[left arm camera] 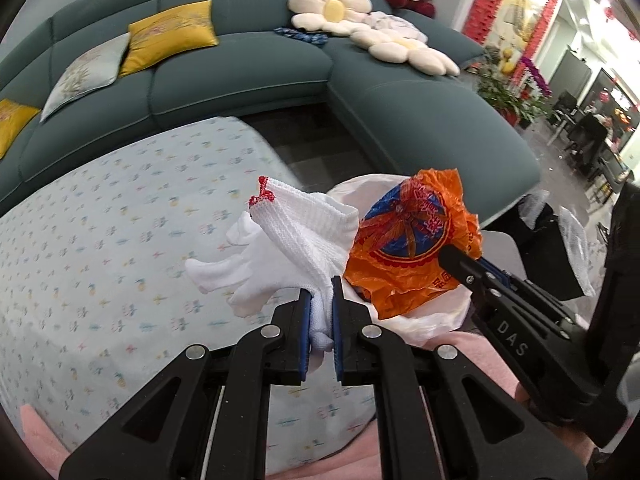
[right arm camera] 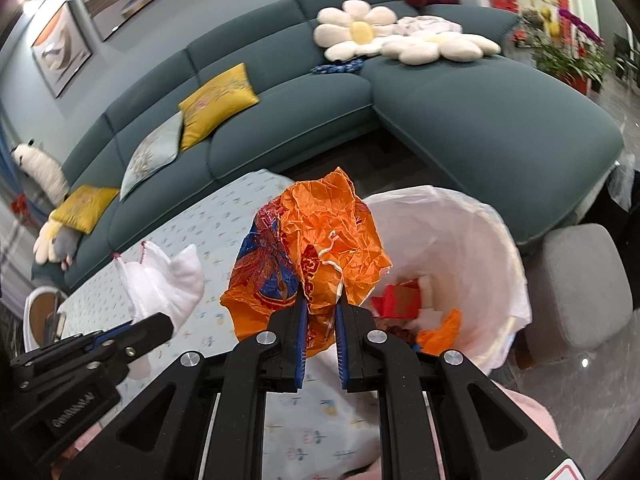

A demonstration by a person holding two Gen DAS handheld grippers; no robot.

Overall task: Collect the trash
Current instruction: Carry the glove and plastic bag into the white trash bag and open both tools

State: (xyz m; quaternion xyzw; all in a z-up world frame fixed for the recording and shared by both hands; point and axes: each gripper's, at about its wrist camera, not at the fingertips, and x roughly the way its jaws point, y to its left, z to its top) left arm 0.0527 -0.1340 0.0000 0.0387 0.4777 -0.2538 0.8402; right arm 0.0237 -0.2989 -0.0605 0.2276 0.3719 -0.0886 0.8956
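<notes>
Behind everything curves a long teal sectional sofa (right arm camera: 280,120) with yellow cushions and cream flower-shaped pillows, and in front of it stands a table under a pale blue cloth printed with small flowers (left arm camera: 100,240). Furthest left in the right wrist view, the left gripper (left arm camera: 321,312) is clamped on a pair of white knitted work gloves with red-stitched cuffs (left arm camera: 288,248), lifted clear of the cloth, probably so they can be carried to the bin. Next to them, the right gripper (right arm camera: 322,312) pinches a crumpled orange plastic wrapper with a blue and red print (right arm camera: 320,240), held up just beside the bin's near rim rather than over its middle. Furthest right sits a round bin lined with a white plastic bag (right arm camera: 500,240), holding red and orange scraps already, so both pieces seem bound for it.
</notes>
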